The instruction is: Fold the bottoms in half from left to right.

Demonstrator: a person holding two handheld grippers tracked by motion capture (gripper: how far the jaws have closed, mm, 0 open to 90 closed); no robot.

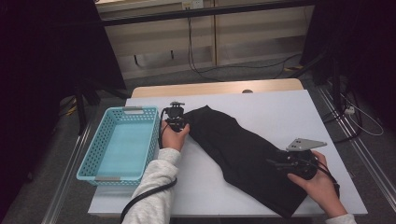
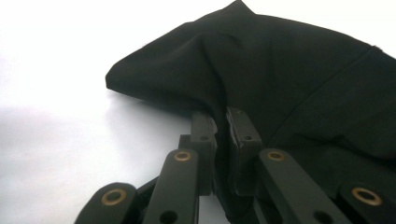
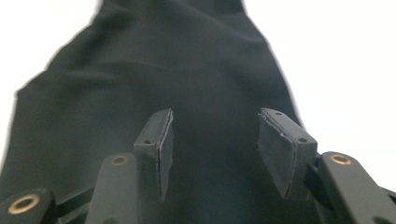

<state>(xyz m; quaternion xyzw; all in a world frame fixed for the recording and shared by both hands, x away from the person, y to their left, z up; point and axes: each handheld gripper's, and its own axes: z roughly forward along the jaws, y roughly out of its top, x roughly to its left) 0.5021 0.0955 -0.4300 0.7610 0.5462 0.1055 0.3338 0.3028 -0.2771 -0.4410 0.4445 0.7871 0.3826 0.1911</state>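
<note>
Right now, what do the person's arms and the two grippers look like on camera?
Both grippers, left gripper and right gripper, are black, with flat jaw pads on linkage arms pinned by brass-coloured rivets. The right carries a grey three-cornered plate on top. A black cable trails along the left forearm. The sleeves are light grey knit.

Cloth spread on the table between two grippers, basket to the left.

The cloth (image 1: 243,151) is laid slantwise on the table (image 1: 280,107). Its far left corner is pinched between the fingers (image 2: 243,135) of the left gripper (image 1: 175,122); the basket (image 1: 122,142) is set just left of them. Its near right end is spread under and ahead of the parted fingers (image 3: 156,140) of the right gripper (image 1: 280,164), with bare table to their right.
</note>
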